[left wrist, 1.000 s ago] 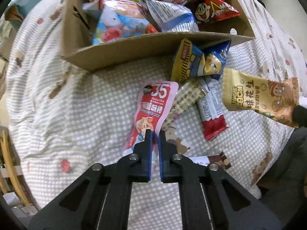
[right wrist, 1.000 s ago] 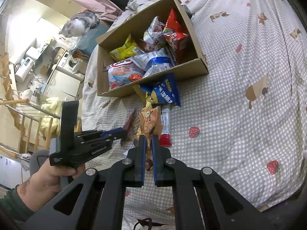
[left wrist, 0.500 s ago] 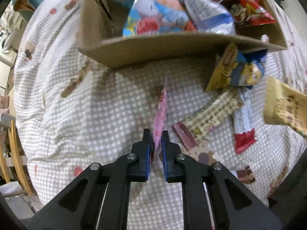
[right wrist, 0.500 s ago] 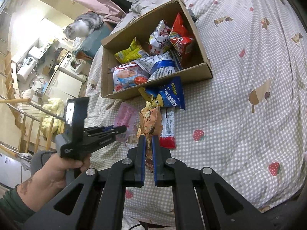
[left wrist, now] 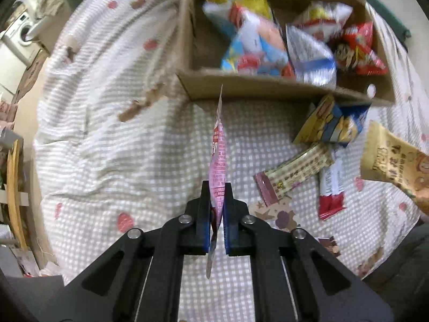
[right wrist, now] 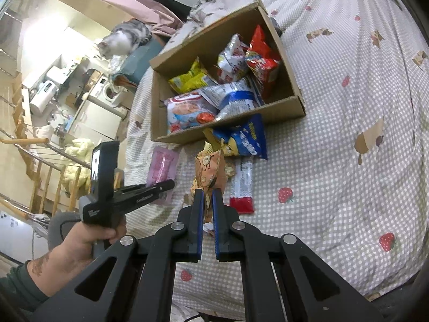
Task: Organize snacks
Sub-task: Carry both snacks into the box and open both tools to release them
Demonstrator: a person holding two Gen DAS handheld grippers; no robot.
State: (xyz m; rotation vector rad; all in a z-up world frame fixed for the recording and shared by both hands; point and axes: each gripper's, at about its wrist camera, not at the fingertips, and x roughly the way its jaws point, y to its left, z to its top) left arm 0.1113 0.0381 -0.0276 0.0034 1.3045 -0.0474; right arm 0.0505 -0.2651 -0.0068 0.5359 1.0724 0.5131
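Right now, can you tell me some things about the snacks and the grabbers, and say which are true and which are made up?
1. The left gripper has its jaws shut on the pink packet. True.
2. The right gripper holds nothing. False: it is shut on the tan peanut bag.
3. The cardboard box is empty. False: several snack bags lie in it.
4. A blue chip bag lies on the bedspread just outside the box. True.
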